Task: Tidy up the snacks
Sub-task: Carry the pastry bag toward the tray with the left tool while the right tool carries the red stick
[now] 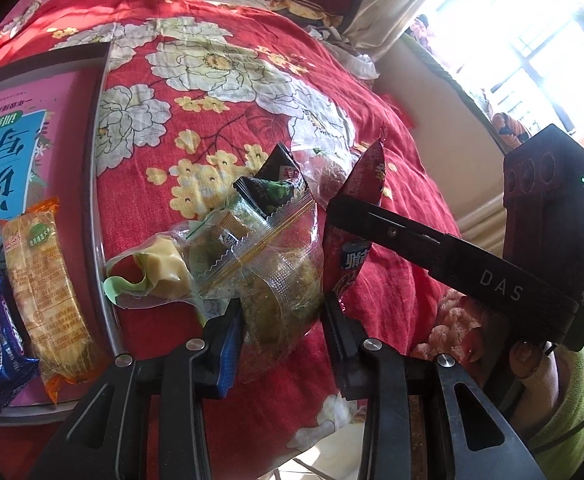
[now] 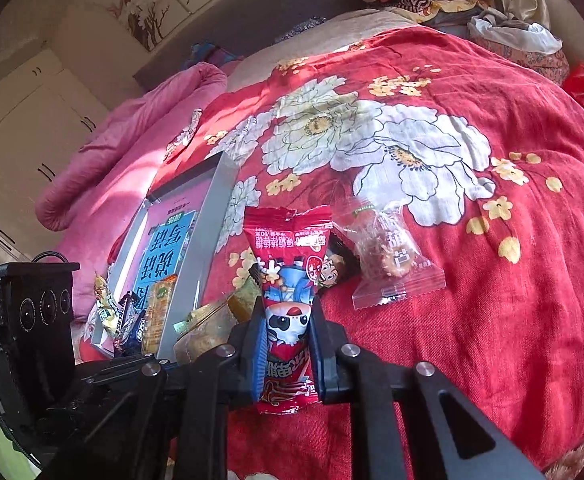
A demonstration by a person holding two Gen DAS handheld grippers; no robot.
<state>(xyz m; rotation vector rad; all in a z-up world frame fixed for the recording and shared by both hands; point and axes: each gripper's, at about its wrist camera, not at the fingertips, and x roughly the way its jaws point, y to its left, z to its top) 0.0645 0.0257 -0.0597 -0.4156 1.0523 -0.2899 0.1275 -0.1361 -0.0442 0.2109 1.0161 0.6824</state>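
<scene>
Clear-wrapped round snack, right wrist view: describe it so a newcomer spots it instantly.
Start at the red floral bedspread. Just right of the red cartoon packet held in the right tongs lies the clear-wrapped snack. It is the only see-through wrapper lying apart, showing a brown round piece inside.

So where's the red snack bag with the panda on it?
In the right wrist view, the red panda packet is low in the middle, squeezed between the fingers of the right gripper, above the red flowery bedspread, left of a clear-wrapped snack.
</scene>
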